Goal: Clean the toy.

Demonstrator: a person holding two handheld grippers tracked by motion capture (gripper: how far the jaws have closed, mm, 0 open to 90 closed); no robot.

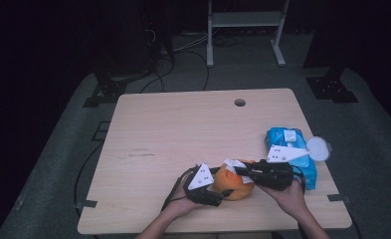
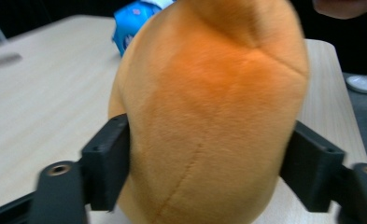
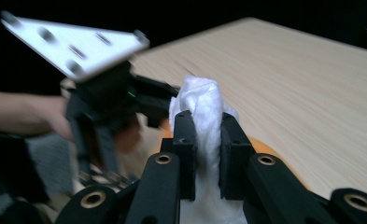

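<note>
Your left hand-held gripper (image 1: 222, 195) sits at the near edge of the desk (image 1: 183, 129), left of centre, and its jaws press on either side of the orange plush toy (image 1: 235, 183); in the left gripper view the two black pads dent the soft flanks of the toy (image 2: 209, 116), so you are grasping it there. The toy rests on the desk near its front edge, between your two hands, just right of that gripper. On top of the toy lies a wad of white tissue (image 1: 234, 164), and your right hand-held gripper (image 1: 239, 171) comes in from the right and is clenched on it: in the right gripper view the jaws stand close together with the white tissue (image 3: 204, 116) squeezed between them and bulging out above the pads. Behind it in that view you see your left hand-held gripper (image 3: 125, 121) with its grey three-cornered plate. Farther right on the desk, just beyond your right hand (image 1: 287, 195), lies a blue pack of wipes (image 1: 282, 137), and a round white lid (image 1: 318, 148) lies beside it at the desk's right edge.
</note>
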